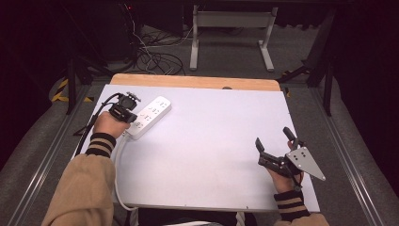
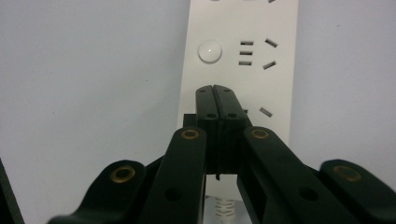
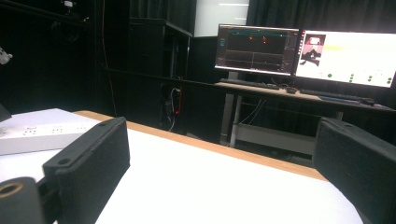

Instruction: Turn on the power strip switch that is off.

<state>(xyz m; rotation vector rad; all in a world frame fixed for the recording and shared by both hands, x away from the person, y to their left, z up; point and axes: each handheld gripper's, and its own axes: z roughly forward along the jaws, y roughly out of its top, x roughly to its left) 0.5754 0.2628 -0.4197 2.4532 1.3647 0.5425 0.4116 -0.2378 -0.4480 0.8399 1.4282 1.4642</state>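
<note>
The table (image 1: pixel 207 141) has a pale grey top with a wooden strip along its far edge. Beyond that edge, in the right gripper view, two lit monitors (image 3: pixel 303 49) stand on a desk (image 3: pixel 299 95) in a dark room.

A white power strip (image 1: pixel 148 116) lies near the table's far left corner, set at a slant, its white cord (image 1: pixel 118 174) running back along the left edge to the near edge. In the left gripper view the strip's round button (image 2: pixel 209 51) and socket slots show just ahead of the jaws.

The left gripper (image 1: pixel 123 112), held in the person's left hand (image 1: pixel 109 125), sits over the near end of the strip. Its jaws are pressed flat together with nothing between them, and their tips lie over the strip's top face; whether they touch it cannot be told.

The right gripper (image 1: pixel 273 141) is held in the right hand (image 1: pixel 282 181) above the table's near right corner, well apart from the strip. Its jaws stand wide apart and empty, pointing toward the far edge.
</note>
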